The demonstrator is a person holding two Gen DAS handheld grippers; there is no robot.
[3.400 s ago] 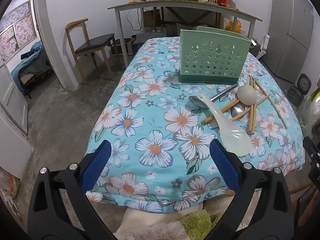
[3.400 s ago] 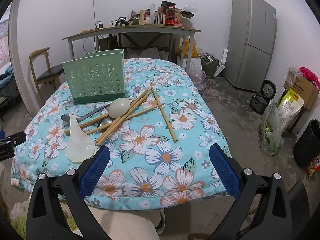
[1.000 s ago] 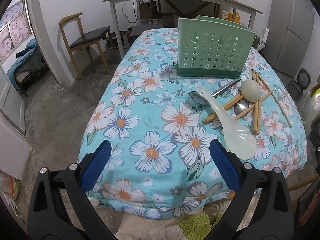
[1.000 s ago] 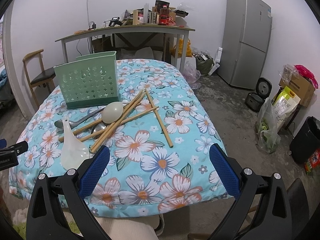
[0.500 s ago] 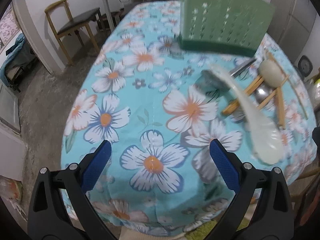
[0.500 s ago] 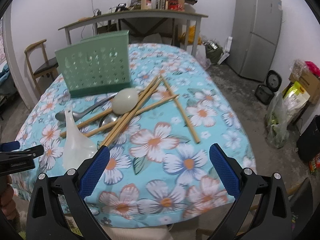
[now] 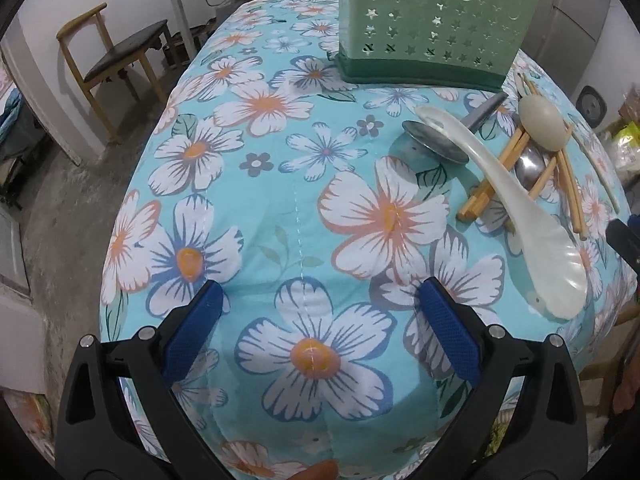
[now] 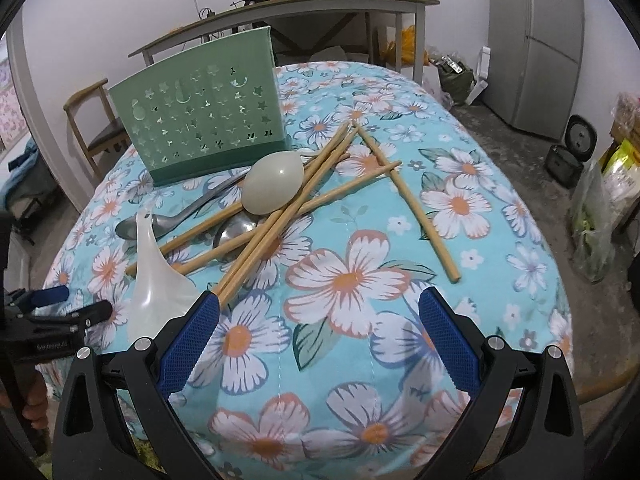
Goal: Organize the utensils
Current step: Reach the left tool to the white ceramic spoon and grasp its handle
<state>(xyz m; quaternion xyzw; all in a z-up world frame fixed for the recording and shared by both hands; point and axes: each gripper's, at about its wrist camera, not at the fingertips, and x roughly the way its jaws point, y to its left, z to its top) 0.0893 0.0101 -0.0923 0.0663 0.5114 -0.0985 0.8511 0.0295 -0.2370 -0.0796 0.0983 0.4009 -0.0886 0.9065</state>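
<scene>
Scene: a table under a turquoise floral cloth (image 8: 352, 280), with a loose heap of utensils still unsorted.
Holder: a green perforated utensil holder (image 8: 204, 120) stands upright toward the table's far left, nothing visible inside it.
Heap: bamboo chopsticks (image 8: 280, 220) crisscross over two metal spoons (image 8: 160, 220), a pale egg-shaped spoon bowl (image 8: 274, 188) on top.
Nearest piece: a translucent white rice paddle (image 8: 156, 280) lies at the near left edge, its long axis running from the edge toward the holder, blade nearest.
Left gripper (image 7: 320, 320): jaws spread wide, holding nothing; the paddle's blade lies just to its right.
Right gripper (image 8: 318, 328): jaws equally wide and empty; chopstick tips end just beside its left finger.
Judgement: the right gripper looks better placed for the chopsticks, the left for the paddle.
</scene>
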